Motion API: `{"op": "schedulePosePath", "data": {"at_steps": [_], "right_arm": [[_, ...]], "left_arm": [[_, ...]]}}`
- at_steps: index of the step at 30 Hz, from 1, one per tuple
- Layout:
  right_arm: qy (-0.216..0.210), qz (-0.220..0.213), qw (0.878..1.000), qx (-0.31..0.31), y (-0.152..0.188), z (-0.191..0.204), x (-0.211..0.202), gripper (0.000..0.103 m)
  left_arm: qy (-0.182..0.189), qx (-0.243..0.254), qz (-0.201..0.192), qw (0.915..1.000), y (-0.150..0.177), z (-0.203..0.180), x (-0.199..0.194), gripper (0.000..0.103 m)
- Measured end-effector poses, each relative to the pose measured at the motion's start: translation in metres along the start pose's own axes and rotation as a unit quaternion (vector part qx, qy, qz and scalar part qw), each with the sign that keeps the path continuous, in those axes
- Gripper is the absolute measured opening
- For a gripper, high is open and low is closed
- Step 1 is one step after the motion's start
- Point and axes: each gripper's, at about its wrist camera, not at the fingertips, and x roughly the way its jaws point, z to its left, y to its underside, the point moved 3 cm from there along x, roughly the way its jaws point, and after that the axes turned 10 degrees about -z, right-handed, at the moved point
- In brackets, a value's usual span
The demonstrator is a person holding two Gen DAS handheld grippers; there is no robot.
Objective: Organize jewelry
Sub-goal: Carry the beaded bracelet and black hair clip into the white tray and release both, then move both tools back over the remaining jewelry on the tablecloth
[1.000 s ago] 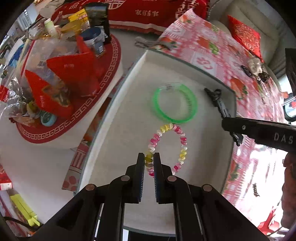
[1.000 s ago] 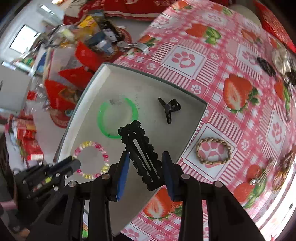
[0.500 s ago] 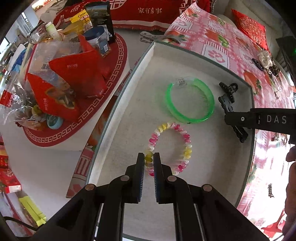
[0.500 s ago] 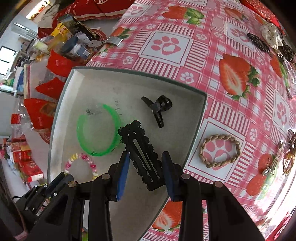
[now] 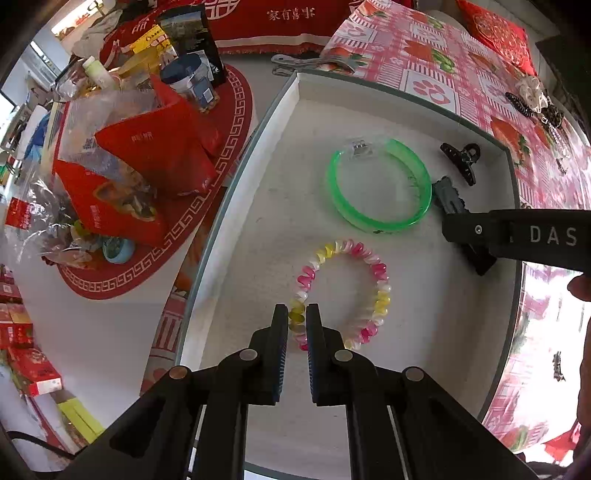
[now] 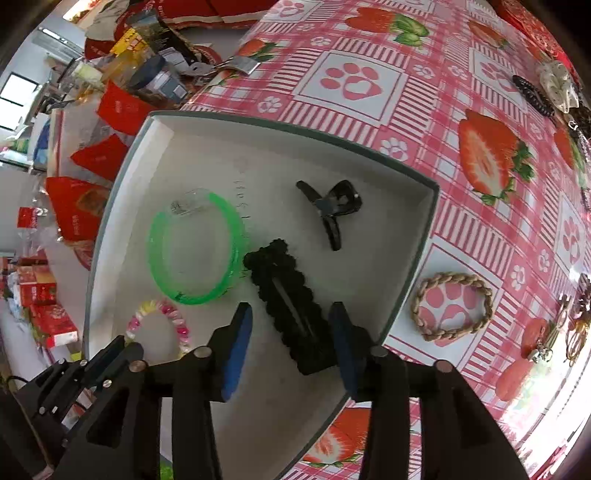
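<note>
The left gripper is clenched on the pink-yellow-white coiled bracelet inside the shallow white tray. The right gripper is released around the black scalloped snap hair clip. Risk: withdrawing may snag and drag either piece.

"DAS" stands on the right claw; "家有喜事" on the red cloth.

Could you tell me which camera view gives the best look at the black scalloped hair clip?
The right wrist view: the black scalloped hair clip lies full length between the right gripper fingers. The left wrist view shows only its two ends, with the right gripper's finger hiding its middle.
</note>
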Motion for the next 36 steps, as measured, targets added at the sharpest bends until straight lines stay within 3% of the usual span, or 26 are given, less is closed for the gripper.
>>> {"op": "schedulePosePath", "data": {"at_steps": [5, 19, 21, 22, 29, 33, 36], "right_arm": [[-0.002, -0.014, 1.000, -0.004, -0.001, -0.002, -0.012, 0.056], [-0.015, -0.055, 0.998, 0.011, 0.008, -0.023, -0.065, 0.059], [-0.012, -0.056, 0.998, 0.019, 0.015, -0.030, -0.069, 0.060], [-0.011, -0.056, 0.998, 0.022, 0.016, -0.032, -0.070, 0.060], [0.009, -0.057, 0.997, 0.053, 0.042, -0.067, -0.083, 0.062], [0.020, -0.057, 0.994, 0.088, 0.058, -0.098, -0.090, 0.081], [0.036, -0.058, 0.991, 0.112, 0.070, -0.120, -0.096, 0.084]], "left_arm": [[0.002, 0.000, -0.005, 1.0000, -0.003, -0.003, -0.005, 0.016], [0.006, 0.004, -0.008, 0.9999, -0.006, -0.007, -0.010, 0.018], [0.003, 0.006, -0.009, 0.9999, -0.006, -0.008, -0.011, 0.083], [-0.013, 0.002, -0.023, 0.9996, -0.008, -0.007, -0.015, 0.103], [-0.023, 0.031, -0.038, 0.9985, -0.015, -0.017, -0.025, 0.103], [-0.014, 0.056, -0.052, 0.9970, -0.023, -0.032, -0.039, 0.103], [0.001, 0.073, -0.058, 0.9957, -0.030, -0.046, -0.048, 0.103]]}}
